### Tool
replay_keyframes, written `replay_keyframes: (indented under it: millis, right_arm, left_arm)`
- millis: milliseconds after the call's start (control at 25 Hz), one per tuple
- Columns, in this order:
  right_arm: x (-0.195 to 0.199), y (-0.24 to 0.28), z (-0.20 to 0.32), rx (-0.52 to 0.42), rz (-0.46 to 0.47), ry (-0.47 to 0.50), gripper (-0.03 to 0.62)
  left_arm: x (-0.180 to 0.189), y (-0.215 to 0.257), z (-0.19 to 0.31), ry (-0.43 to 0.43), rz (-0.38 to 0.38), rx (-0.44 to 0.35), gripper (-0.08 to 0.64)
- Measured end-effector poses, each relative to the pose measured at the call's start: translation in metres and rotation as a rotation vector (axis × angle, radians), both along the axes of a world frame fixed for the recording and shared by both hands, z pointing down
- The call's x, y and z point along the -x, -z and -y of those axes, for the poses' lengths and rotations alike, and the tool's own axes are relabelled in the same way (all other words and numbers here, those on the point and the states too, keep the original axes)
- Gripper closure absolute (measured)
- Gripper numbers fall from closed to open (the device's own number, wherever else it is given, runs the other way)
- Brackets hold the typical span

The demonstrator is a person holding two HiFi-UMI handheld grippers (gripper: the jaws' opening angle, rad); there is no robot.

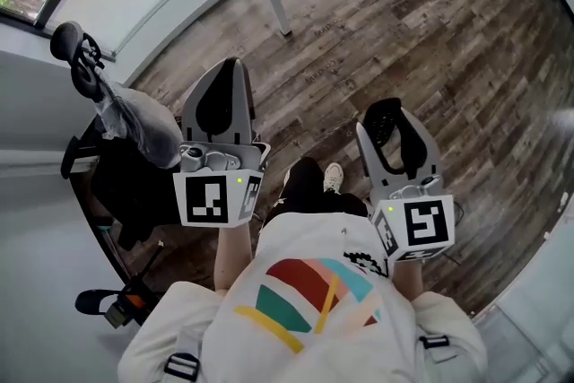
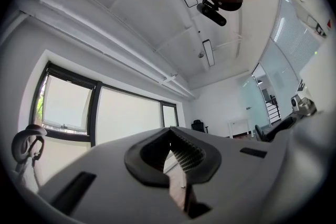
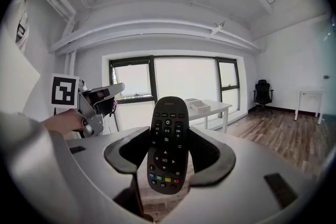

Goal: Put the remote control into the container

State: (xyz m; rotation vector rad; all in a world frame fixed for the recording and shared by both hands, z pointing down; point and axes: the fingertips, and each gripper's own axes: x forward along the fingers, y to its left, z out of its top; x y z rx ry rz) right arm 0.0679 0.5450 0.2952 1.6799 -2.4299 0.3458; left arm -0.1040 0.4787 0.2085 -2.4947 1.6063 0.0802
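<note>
Soft daylight from the windows [image 3: 184, 81] lit the white room evenly, their panes blown out to glare, the remote control [image 3: 167, 144] showed sharp, and the fisheye views curved toward black corners.

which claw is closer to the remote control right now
Right. The right claw is shut on the remote control, a pad on each of its sides. The left claw is held off to its side, apart from it, jaws together and empty.
</note>
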Motion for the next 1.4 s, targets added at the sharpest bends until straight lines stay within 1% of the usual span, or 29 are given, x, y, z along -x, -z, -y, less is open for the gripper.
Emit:
replay_keyframes:
  millis: [160, 280, 440, 560, 680, 800, 920, 1040, 1120, 1280, 1400]
  right_arm:
    - [0.016, -0.010, 0.036, 0.011, -0.047, 0.022, 0.354]
    - [0.022, -0.009, 0.065, 0.004, -0.040, 0.022, 0.354]
    - [0.020, 0.007, 0.106, -0.026, -0.039, 0.004, 0.354]
    - [0.016, 0.024, 0.138, -0.069, -0.048, -0.019, 0.354]
    - [0.014, 0.033, 0.162, -0.088, -0.043, -0.033, 0.354]
    - [0.015, 0.035, 0.180, -0.085, -0.015, -0.052, 0.354]
    - [0.017, 0.020, 0.197, -0.043, -0.001, -0.081, 0.354]
    - [0.023, 0.002, 0.214, 0.008, -0.007, -0.107, 0.354]
    - [0.027, -0.001, 0.224, 0.010, 0.004, -0.124, 0.354]
    - [0.026, -0.004, 0.251, 0.020, 0.037, -0.134, 0.355]
    - [0.019, -0.011, 0.272, 0.033, 0.012, -0.122, 0.354]
  left_arm:
    - [0.022, -0.010, 0.039, 0.034, -0.010, 0.021, 0.554]
    - [0.029, -0.006, 0.068, 0.044, -0.008, 0.014, 0.554]
    - [0.030, 0.012, 0.111, 0.031, -0.004, -0.023, 0.554]
    - [0.032, 0.027, 0.143, 0.023, -0.024, -0.052, 0.554]
    - [0.032, 0.034, 0.166, 0.007, -0.030, -0.062, 0.554]
    - [0.031, 0.040, 0.189, -0.022, -0.031, -0.075, 0.554]
    - [0.031, 0.043, 0.209, -0.052, -0.011, -0.088, 0.554]
    - [0.036, 0.042, 0.217, -0.083, 0.024, -0.085, 0.554]
    - [0.044, 0.033, 0.226, -0.089, 0.040, -0.071, 0.554]
    - [0.048, 0.015, 0.255, -0.078, -0.003, -0.010, 0.554]
    - [0.046, 0.001, 0.275, -0.061, 0.009, 0.011, 0.554]
